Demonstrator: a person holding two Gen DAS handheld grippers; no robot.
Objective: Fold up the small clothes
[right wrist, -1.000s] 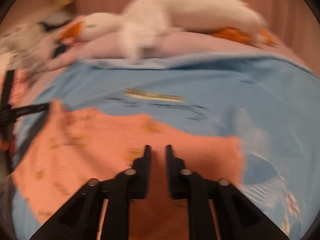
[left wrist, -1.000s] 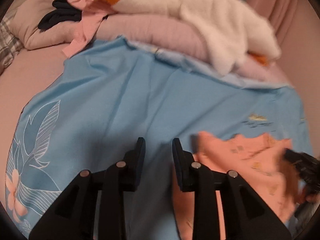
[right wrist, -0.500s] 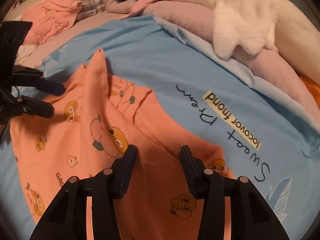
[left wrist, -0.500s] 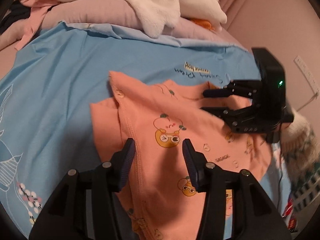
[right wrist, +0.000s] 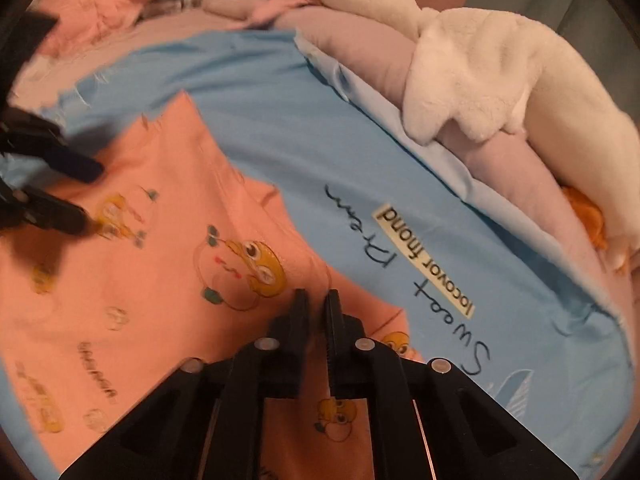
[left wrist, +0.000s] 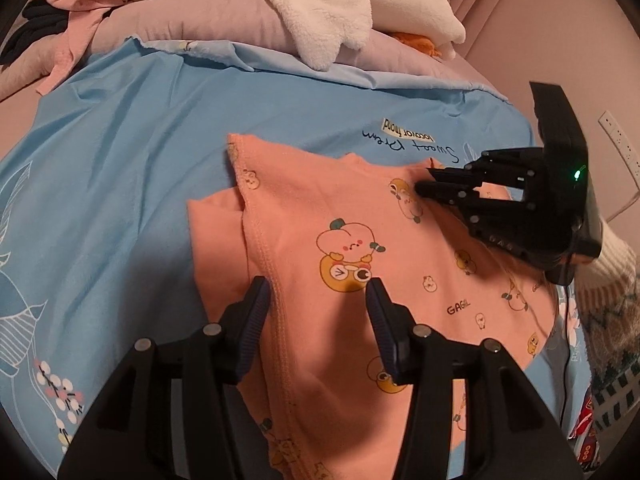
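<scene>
The orange garment (left wrist: 360, 264) lies spread on the blue sheet (left wrist: 120, 152), below the plush goose (right wrist: 480, 60). The left gripper (left wrist: 318, 300) hovers over it, jaws apart — nothing between the pads. The right gripper (right wrist: 316, 304) has just snapped closed at the garment's far edge — whether it pinches cloth is unclear.

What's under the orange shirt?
The orange shirt lies on a blue sheet printed with flowers and writing. Whatever sits directly beneath the shirt is covered, so more print or objects there can't be seen.
</scene>
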